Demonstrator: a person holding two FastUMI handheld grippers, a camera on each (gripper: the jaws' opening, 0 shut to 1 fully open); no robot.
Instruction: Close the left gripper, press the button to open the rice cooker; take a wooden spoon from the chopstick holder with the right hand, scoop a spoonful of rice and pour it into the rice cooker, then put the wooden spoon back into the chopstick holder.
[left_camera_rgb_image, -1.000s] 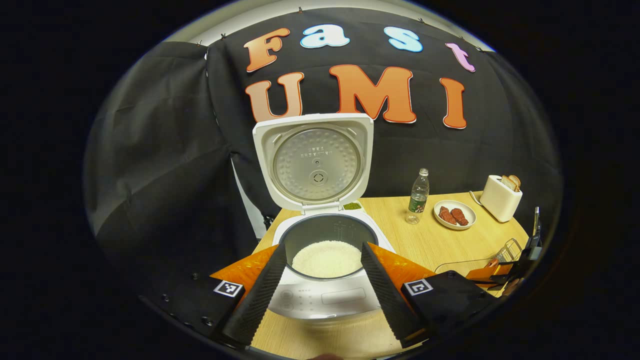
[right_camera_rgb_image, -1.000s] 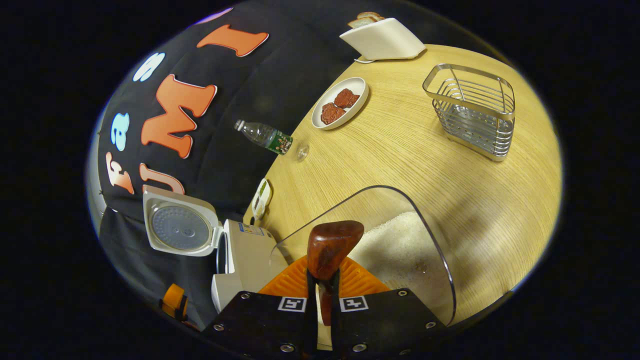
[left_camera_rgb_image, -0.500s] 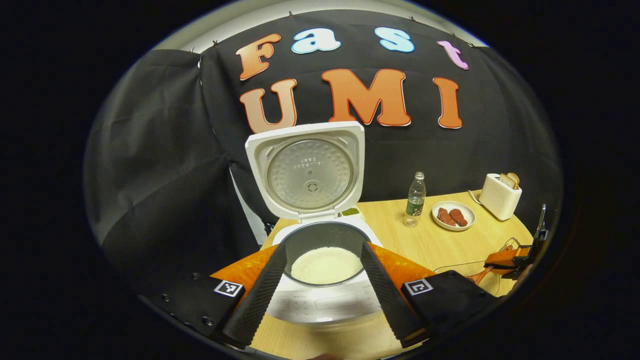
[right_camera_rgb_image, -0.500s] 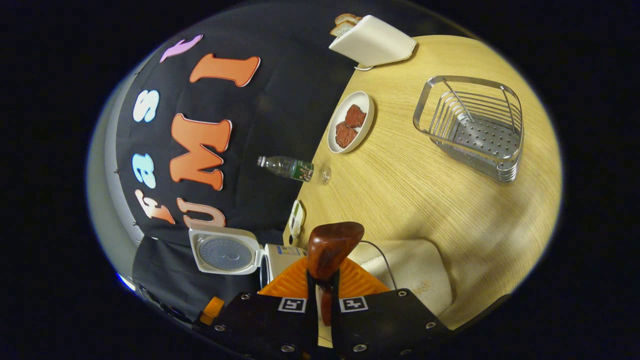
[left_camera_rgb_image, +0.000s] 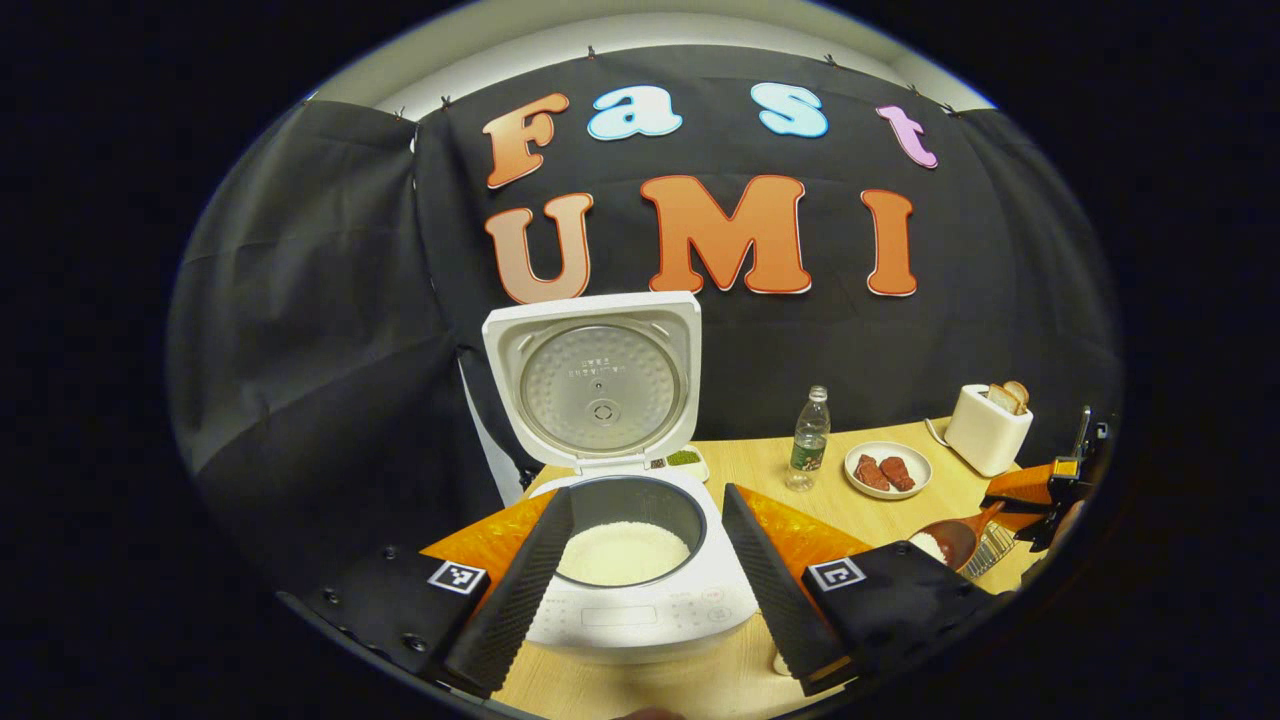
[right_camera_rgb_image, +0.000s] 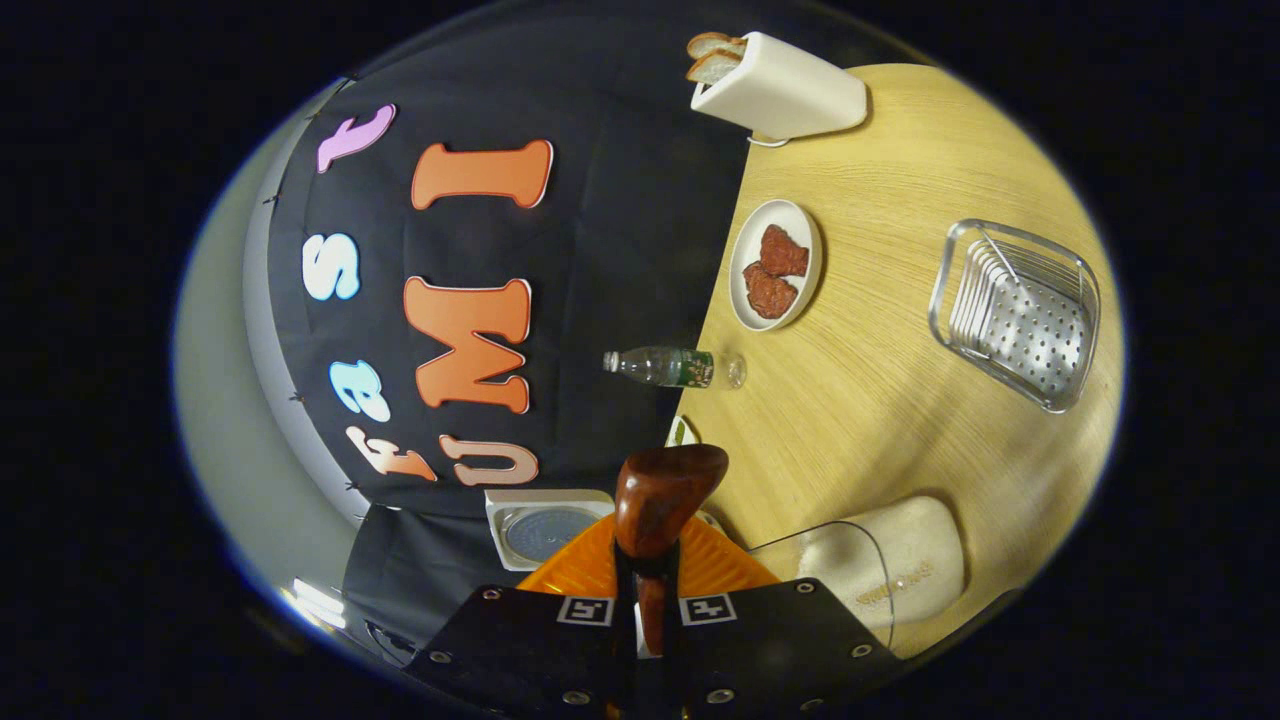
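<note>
I'm clamping my right gripper (right_camera_rgb_image: 648, 590) on the wooden spoon (right_camera_rgb_image: 662, 500), bowl level so the scooped rice (left_camera_rgb_image: 928, 545) isn't spilling. My left gripper (left_camera_rgb_image: 640, 580) is hovering, fingers apart, framing the rice cooker (left_camera_rgb_image: 625, 560), whose lid is standing open to take it.

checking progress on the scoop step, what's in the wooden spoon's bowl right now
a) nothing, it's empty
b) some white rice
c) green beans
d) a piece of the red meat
b: in the left gripper view the wooden spoon, held out at the far right over the table, has a small heap of white rice in its bowl; the right claw is shut on its handle.
</note>
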